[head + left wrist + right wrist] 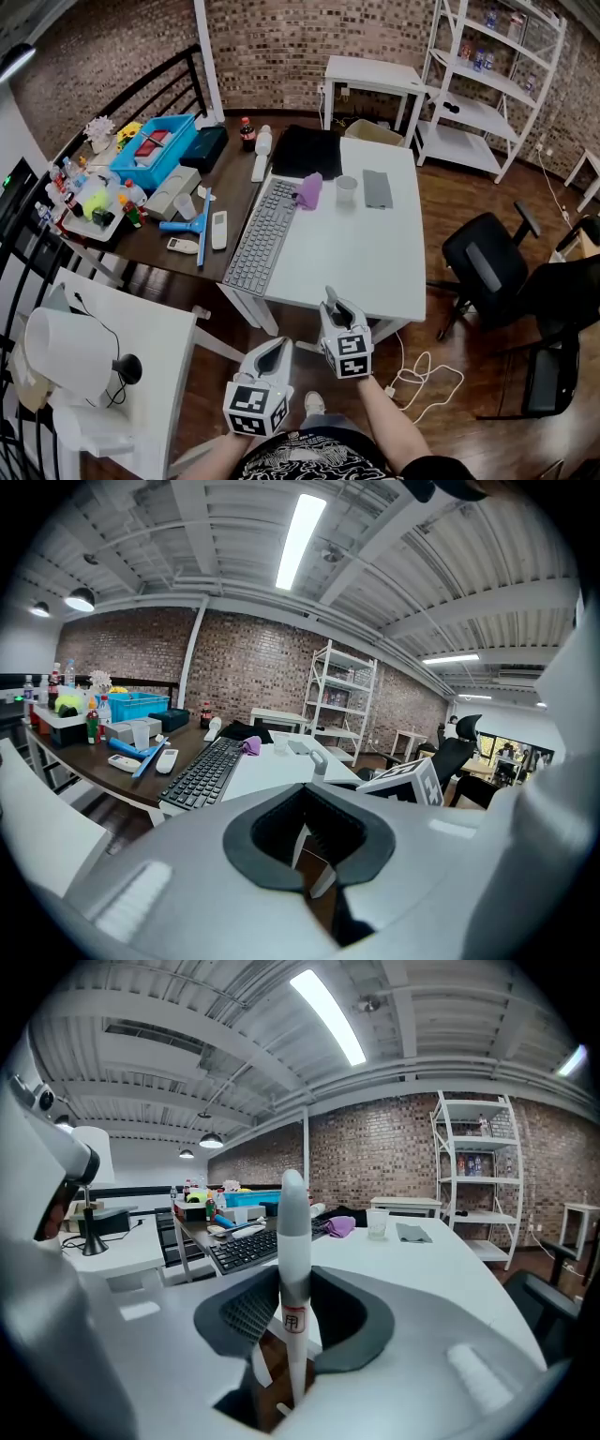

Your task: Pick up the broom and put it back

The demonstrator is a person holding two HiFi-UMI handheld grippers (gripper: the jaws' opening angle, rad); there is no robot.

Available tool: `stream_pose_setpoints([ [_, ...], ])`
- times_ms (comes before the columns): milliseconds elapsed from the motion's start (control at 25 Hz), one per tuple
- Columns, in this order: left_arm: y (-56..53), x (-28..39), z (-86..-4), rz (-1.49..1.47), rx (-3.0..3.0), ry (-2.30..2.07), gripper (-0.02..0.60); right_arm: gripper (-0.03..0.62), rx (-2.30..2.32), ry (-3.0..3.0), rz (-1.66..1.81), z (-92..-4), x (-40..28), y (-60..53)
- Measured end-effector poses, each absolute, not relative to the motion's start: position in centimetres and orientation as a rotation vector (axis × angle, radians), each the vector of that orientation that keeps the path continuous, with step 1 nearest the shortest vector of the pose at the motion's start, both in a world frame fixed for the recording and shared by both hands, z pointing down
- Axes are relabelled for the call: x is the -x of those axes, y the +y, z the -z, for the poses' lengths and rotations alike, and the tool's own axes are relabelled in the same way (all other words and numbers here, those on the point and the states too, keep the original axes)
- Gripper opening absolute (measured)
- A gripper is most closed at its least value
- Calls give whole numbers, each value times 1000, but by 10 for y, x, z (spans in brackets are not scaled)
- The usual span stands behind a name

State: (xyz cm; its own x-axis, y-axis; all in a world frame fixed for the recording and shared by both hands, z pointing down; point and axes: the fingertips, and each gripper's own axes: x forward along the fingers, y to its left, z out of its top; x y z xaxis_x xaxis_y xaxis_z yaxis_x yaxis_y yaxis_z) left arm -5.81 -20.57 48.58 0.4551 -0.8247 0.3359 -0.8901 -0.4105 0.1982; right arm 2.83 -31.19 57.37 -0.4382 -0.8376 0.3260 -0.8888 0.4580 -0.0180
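Note:
The broom's pale grey-white handle (292, 1241) stands upright between the jaws of my right gripper (292, 1335), which is shut on it. A small label shows low on the handle. In the head view only the handle's tip (329, 297) peeks out above the right gripper (335, 314), in front of the white table's near edge. The broom's head is hidden. My left gripper (278, 345) is held beside it, a little lower and to the left. It is open, and only the floor and a table leg show through its jaws (309, 841).
The white table (375, 253) ahead carries a long keyboard (260, 239), a purple cloth and a cup. A dark table at the left holds a blue tray, bottles and a blue hand tool (192, 225). An office chair (487, 262) and a floor cable (422, 375) lie to the right.

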Motion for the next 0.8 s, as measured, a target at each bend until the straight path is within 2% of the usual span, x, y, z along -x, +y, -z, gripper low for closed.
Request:
stream_pose_setpoints([
  [520,-207,59,-487,-267,-2354,-1464,5,95,-1481,-2425,-377,-573,-31,-301],
  [800,-208,57,-487,-271,-2358,-1462,5,100,-1495,-2408,-266,-570,-33,-311],
])
